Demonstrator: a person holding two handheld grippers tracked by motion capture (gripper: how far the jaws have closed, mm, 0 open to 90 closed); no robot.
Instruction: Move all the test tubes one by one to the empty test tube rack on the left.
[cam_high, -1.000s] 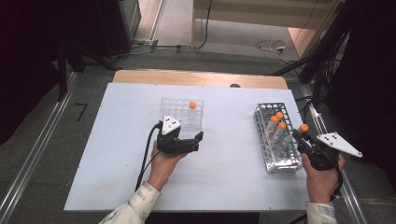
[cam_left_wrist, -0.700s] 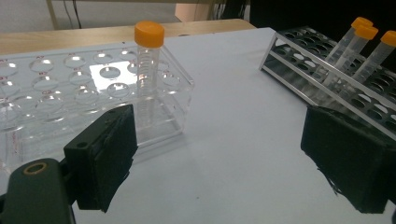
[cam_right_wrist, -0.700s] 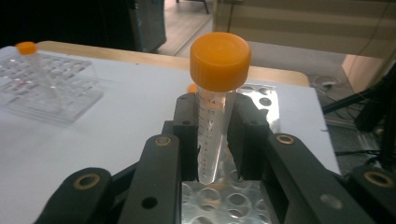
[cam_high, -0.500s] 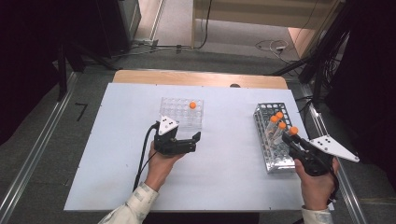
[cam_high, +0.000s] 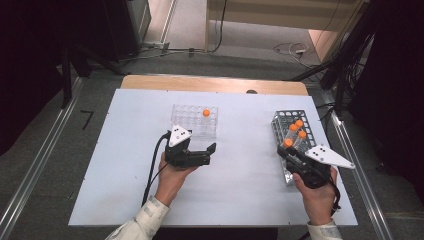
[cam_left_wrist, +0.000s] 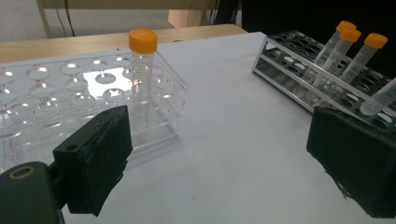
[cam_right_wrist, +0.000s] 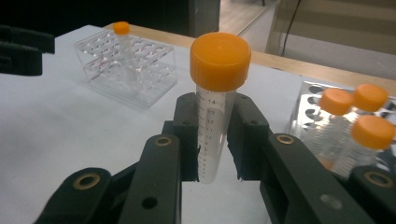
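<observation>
here the right gripper (cam_right_wrist: 215, 140) is clenched on a clear graduated tube (cam_right_wrist: 214, 135) with an orange screw cap, held upright. the left gripper (cam_left_wrist: 224, 158) is released, near the bench's middle.

On the table (cam_high: 125, 190), the clear rack (cam_high: 194, 120) sits left of the metal rack (cam_high: 291, 145), well apart, one tube (cam_high: 206, 114) standing in it and three tubes (cam_high: 299, 129) in the metal rack.

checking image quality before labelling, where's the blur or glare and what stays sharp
Right gripper view: the held tube is sharp with readable gradations; the clear rack behind is soft. Left gripper view: the black jaws are blurred up close, the clear rack shows a white glare patch, and the metal rack is fairly crisp. High view: even light on the table, dark surroundings.
</observation>
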